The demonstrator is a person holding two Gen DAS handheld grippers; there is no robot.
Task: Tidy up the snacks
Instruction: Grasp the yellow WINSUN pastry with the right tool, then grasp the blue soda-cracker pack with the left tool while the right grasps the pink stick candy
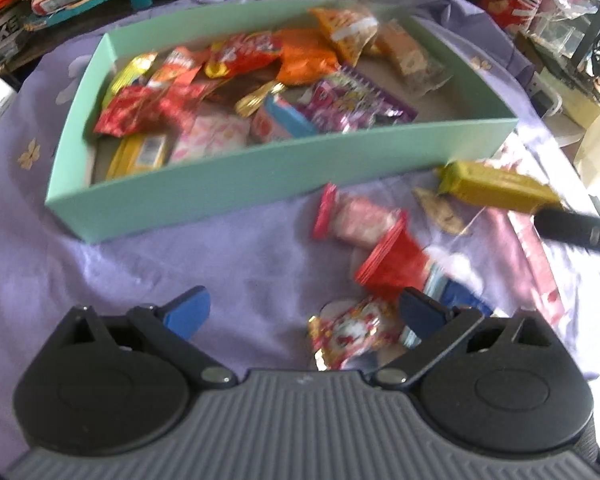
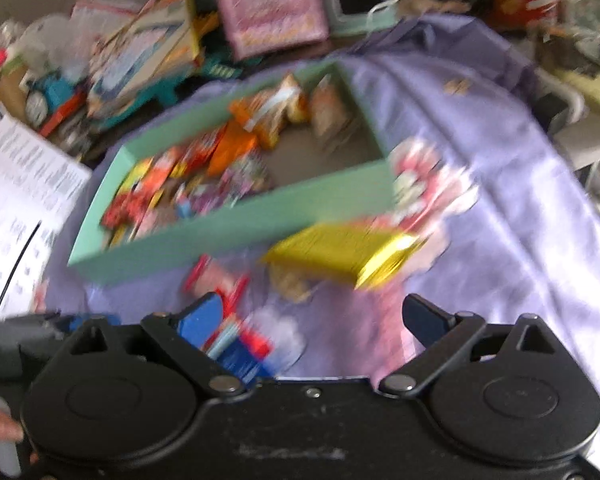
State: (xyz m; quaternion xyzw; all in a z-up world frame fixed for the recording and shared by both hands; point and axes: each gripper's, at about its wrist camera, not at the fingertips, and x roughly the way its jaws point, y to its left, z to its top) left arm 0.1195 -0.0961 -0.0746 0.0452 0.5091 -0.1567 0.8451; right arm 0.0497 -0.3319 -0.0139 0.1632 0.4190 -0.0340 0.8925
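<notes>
Most of the snacks already lie in the mint-green box (image 1: 260, 168), which sits on the desk under a lilac cloth (image 1: 100, 264): red, orange, yellow, pink and purple packets are heaped toward its left and middle, while its right end shows bare floor. By that reading the sorting is well past halfway.

Moving rightward along the cloth in front of the box, a handful remain outside: a pink sweet with red ends (image 1: 360, 220), a red packet (image 1: 396, 260), a red-and-white foil packet (image 1: 352, 332) just ahead of the left hand-held gripper (image 1: 304, 312), a blue-and-white packet (image 1: 460, 292) partly hidden by that gripper's right finger, and a brownish wrapper (image 1: 440, 212).

Farthest right, a gold bar (image 1: 496, 188) lies near the box's corner.

The left hand-held gripper is spread wide and holds nothing. The right hand-held gripper (image 2: 312, 316) is likewise spread and empty, its view blurred; the gold bar sits ahead of it, apart from its fingers.
</notes>
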